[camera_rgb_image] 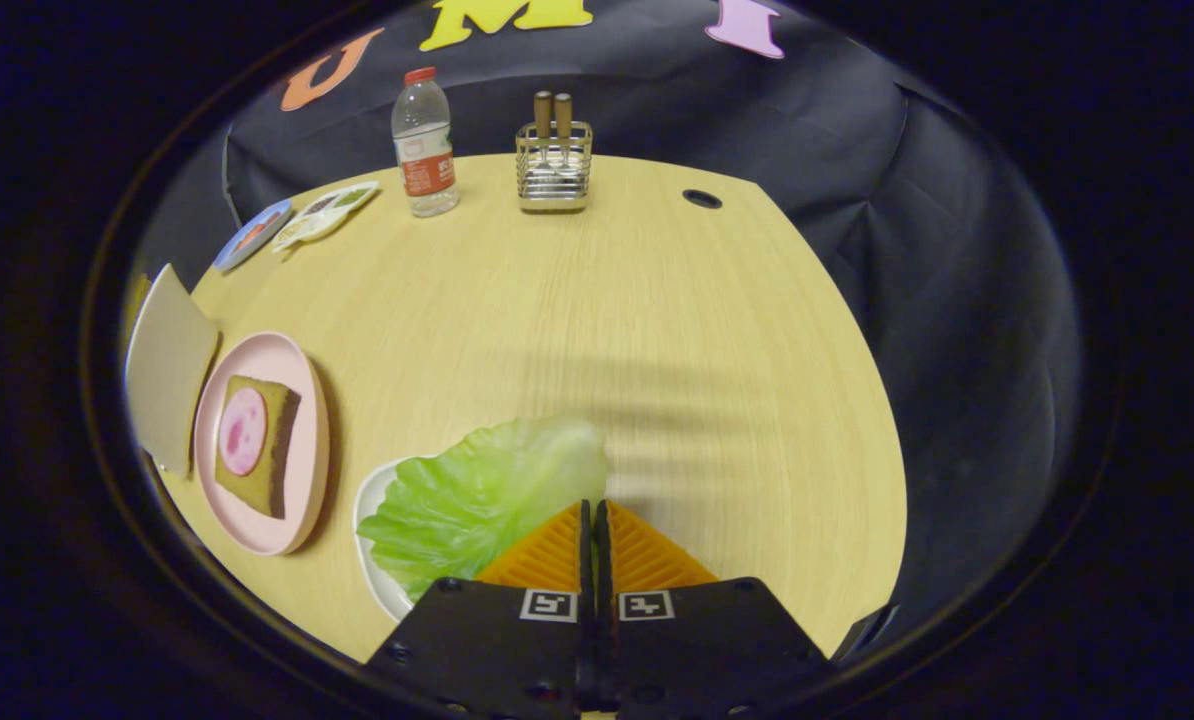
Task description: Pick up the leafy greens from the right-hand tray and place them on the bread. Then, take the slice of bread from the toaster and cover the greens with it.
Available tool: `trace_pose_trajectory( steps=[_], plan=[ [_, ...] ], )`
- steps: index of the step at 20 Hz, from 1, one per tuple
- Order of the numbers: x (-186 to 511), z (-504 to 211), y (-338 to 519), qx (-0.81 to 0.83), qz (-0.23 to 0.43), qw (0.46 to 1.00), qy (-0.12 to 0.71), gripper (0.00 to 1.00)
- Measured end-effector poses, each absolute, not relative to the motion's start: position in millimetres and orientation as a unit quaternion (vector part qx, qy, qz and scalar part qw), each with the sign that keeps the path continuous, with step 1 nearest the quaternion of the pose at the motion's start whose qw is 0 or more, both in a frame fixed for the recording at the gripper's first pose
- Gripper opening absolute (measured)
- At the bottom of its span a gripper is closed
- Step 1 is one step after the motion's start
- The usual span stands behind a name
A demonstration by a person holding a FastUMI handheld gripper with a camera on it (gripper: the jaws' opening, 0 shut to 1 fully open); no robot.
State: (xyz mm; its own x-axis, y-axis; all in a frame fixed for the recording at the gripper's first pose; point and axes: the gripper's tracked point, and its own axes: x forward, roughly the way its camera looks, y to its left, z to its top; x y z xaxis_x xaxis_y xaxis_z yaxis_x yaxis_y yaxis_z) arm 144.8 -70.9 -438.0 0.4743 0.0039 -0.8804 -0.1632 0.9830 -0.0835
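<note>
A green lettuce leaf [487, 495] lies over a white tray [372, 545] just ahead and left of my fingers. My gripper [593, 505] is shut, and the leaf's near right edge runs in between the two tips. To the left, a pink plate [302, 400] holds a brown bread slice [275, 455] with a round pink slice of meat [242, 430] on top. Far across the table stands a wire toaster rack [554, 175] with two brown slices [552, 112] upright in it.
A water bottle [424, 140] stands left of the rack. Two flat picture cards [254, 235] [322, 212] lie at the far left edge. A grey board [167, 370] sits beside the pink plate. The wooden table [657, 330] has a cable hole [702, 198] at the back right.
</note>
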Motion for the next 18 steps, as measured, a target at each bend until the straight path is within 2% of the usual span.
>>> trace_pose_trajectory(
  steps=[5, 8, 9, 14, 16, 18],
  plan=[
    [140, -434, -65, -0.032, 0.06, 0.849, 0.523, 0.03],
    [146, -431, -61, -0.028, 0.077, 0.849, 0.521, 0.42],
    [150, -433, -59, -0.03, 0.085, 0.849, 0.521, 0.42],
    [170, -434, -48, -0.05, 0.106, 0.844, 0.523, 0.61],
    [173, -439, -46, -0.063, 0.108, 0.842, 0.525, 0.55],
    [178, -434, -48, -0.075, 0.107, 0.85, 0.51, 0.26]
  ],
)
